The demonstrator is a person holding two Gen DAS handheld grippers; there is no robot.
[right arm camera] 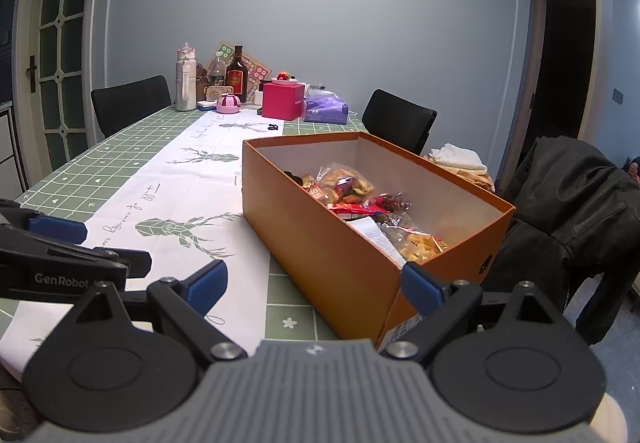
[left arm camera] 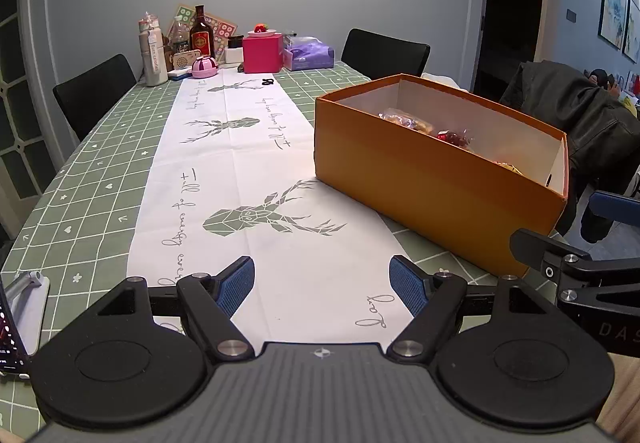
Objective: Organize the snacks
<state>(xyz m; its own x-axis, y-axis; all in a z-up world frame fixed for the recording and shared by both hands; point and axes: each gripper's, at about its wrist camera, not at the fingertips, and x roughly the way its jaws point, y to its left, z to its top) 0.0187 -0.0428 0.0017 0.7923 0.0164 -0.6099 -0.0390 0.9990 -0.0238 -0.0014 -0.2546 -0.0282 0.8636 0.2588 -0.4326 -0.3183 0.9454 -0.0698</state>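
Several crinkly snack packets point(right arm camera: 362, 199), perhaps crisps, fill the orange box point(right arm camera: 320, 251); both tongs point(left arm camera: 322, 283) point(right arm camera: 314, 281) gape empty.

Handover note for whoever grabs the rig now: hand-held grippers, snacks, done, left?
Left hand-held gripper: open, empty, over the white runner.
Right hand-held gripper: open, empty, at the near corner of the orange box.
Snack packets: lying loose in the box.
Done: no snacks seen loose on the table.
Left: possibly sorting inside the box; check.
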